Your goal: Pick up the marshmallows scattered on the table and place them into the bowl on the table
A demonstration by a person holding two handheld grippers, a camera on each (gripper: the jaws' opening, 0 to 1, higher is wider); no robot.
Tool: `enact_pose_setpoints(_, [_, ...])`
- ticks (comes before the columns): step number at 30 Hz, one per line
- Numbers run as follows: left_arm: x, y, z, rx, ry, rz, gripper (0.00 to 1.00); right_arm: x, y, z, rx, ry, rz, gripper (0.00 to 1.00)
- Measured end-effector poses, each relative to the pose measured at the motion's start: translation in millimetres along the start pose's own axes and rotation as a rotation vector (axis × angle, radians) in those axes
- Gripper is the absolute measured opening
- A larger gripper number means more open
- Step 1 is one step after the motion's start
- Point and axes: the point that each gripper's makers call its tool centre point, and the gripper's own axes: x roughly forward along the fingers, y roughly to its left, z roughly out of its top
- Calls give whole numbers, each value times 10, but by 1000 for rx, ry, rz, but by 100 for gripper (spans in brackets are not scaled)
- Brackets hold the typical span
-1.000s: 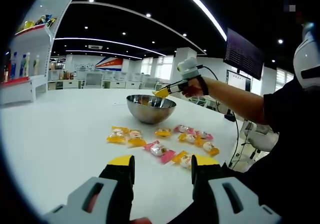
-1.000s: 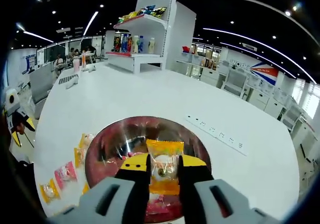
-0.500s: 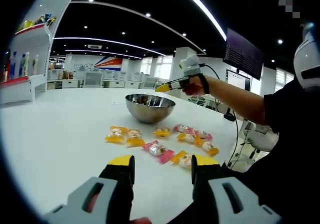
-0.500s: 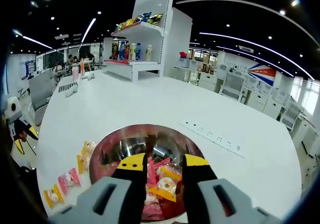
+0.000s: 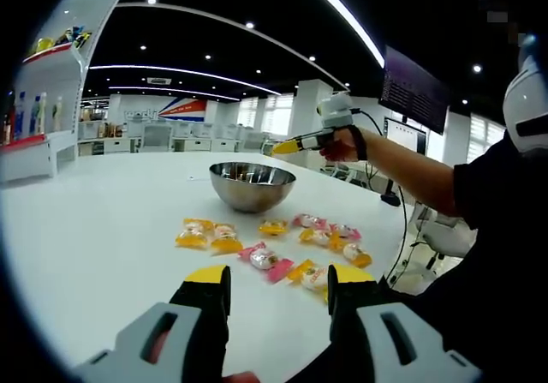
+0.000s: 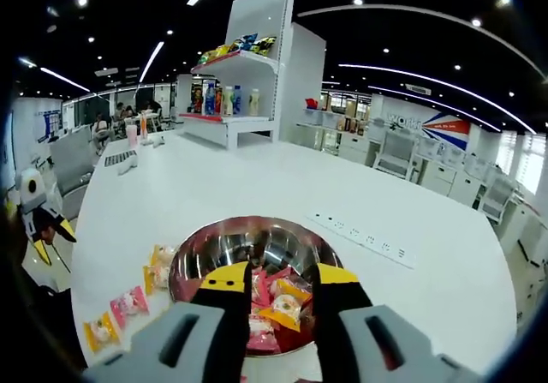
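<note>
Right gripper fingers: set apart, nothing held between them; the right gripper (image 6: 272, 280) is positioned above the bowl (image 6: 253, 250), and is also seen from the left gripper view (image 5: 288, 146), raised over the bowl (image 5: 252, 185).
Left gripper fingers: set apart, nothing held; the left gripper (image 5: 278, 283) is poised low over the near part of the table (image 5: 94, 229), short of the sweets.
Bowl contents: several wrapped marshmallows (image 6: 276, 304) are seen lying inside the steel bowl, in pink and orange wrappers.
Remaining marshmallows: a loose cluster of wrapped marshmallows (image 5: 272, 244) lies on the table between the left gripper and the bowl; part of the same cluster (image 6: 128, 306) is seen beside the bowl's rim.
Step in hand: judged to be the end of a drop into the bowl by the right gripper, with many pieces not yet collected.
Next move: a descent onto one loose wrapper is called for, the jaws to be closed on the wrapper alone and the piece carried over the rim.
Surroundings: a power strip (image 6: 361, 237) lies on the table beyond the bowl; a display shelf (image 6: 231, 92) with bottles and snacks stands further back.
Obstructions: none are noted between cluster and bowl; wrappers lying close together may be caught in pairs.
</note>
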Motion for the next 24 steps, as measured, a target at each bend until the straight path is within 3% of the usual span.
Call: enact_pose_setpoints(24, [162, 16, 141, 33, -1, -21, 46, -905, 194, 46, 76, -200, -27, 27])
